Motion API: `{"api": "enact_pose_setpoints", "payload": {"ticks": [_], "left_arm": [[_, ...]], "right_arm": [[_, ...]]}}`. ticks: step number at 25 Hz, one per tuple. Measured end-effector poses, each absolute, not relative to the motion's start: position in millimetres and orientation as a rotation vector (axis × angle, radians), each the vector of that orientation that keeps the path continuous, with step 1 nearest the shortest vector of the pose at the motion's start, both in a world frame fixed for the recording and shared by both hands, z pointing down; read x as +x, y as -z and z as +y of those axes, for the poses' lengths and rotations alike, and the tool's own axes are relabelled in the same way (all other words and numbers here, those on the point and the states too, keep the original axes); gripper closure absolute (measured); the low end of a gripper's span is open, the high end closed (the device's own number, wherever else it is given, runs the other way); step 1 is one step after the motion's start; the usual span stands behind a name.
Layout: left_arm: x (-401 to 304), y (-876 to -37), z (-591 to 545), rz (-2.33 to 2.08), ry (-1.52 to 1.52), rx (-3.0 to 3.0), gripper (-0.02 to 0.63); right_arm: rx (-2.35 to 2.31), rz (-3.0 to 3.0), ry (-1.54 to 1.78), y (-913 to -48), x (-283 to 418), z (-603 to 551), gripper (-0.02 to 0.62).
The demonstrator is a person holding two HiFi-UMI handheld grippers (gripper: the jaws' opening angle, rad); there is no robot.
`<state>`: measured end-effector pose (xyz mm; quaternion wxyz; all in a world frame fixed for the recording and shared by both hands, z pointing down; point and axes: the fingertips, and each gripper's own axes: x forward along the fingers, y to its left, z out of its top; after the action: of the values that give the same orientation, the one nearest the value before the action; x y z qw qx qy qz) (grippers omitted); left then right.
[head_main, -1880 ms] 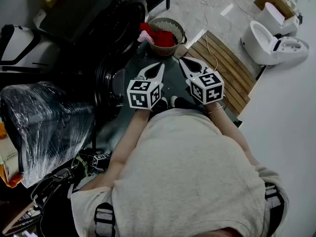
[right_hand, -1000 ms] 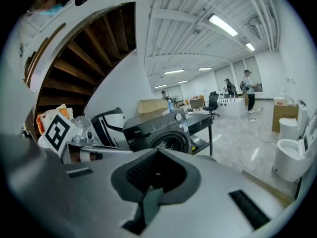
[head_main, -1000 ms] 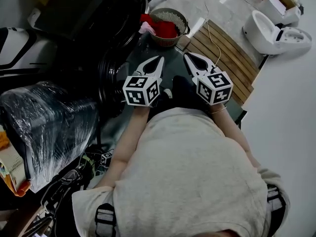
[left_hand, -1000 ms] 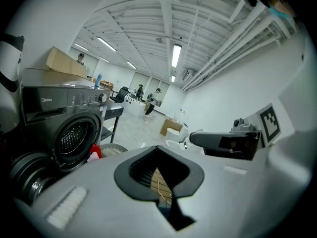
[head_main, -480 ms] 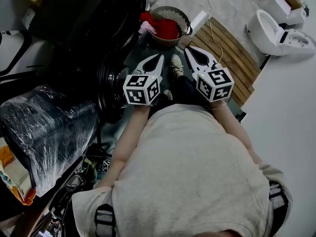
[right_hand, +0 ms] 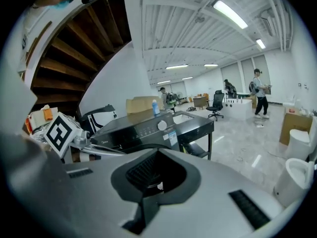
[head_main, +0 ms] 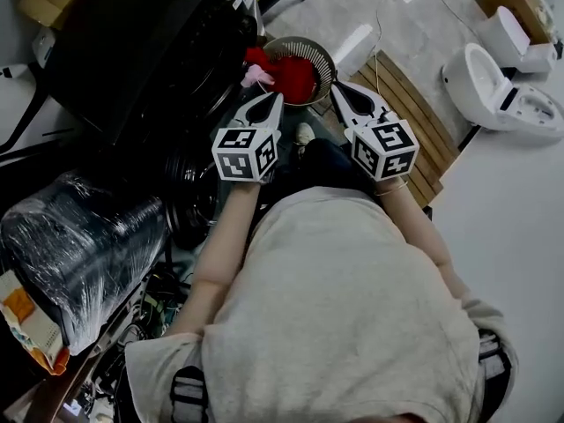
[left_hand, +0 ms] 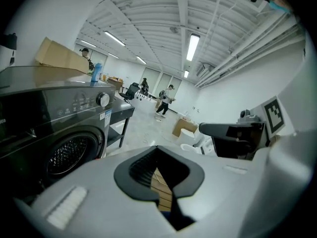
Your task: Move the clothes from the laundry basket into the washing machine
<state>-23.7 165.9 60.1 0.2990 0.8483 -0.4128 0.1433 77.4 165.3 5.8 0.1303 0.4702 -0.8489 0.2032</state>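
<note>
There are two tools. The left tool [head_main: 272, 101] is clenched shut with nothing in it. The right tool [head_main: 343, 95] is clenched shut too, and it is also empty. Each one has a cube with black and white squares on its back.

Both tips point at the one laundry basket [head_main: 310, 46]. In the head view they sit at the near edge of the basket, one at each side. I cannot tell if they touch it.

The basket is round with slatted sides. Red clothes [head_main: 295, 76] lie in it. One pink piece [head_main: 257, 76] hangs at the basket's left rim.

Just left of the basket stands one dark washing machine [head_main: 150, 51]. The left gripper view shows its round drum [left_hand: 69, 155] with little holes. One blue bottle [left_hand: 96, 74] and one cardboard box [left_hand: 59, 58] sit on top of it.

One shoe [head_main: 304, 133] of the person is on the floor just on the near side of the basket. Right of the basket lies a wooden slat board [head_main: 401, 104]. Farther right of the basket are two white toilets [head_main: 498, 104]. Well away from the basket, at the lower left, is one big thing wrapped in clear plastic [head_main: 79, 236]. Far off from the basket, a person [right_hand: 258, 92] stands in the big room near one office chair [right_hand: 216, 103].
</note>
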Motion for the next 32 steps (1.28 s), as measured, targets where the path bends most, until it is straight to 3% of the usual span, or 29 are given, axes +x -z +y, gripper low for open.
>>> {"api": "enact_pose_setpoints", "payload": {"ticks": [16, 32], "left_arm": [[-16.4, -130.4, 107.4, -1.065, -0.541, 2.087, 0.597], [-13.9, -353.9, 55.6, -1.030, -0.605, 1.989, 0.597]], "right_arm": [[1.097, -2.341, -0.733, -94.0, 83.8, 95.0, 0.586], [0.931, -2.172, -0.930, -347.5, 59.7, 46.5, 0.586]]}}
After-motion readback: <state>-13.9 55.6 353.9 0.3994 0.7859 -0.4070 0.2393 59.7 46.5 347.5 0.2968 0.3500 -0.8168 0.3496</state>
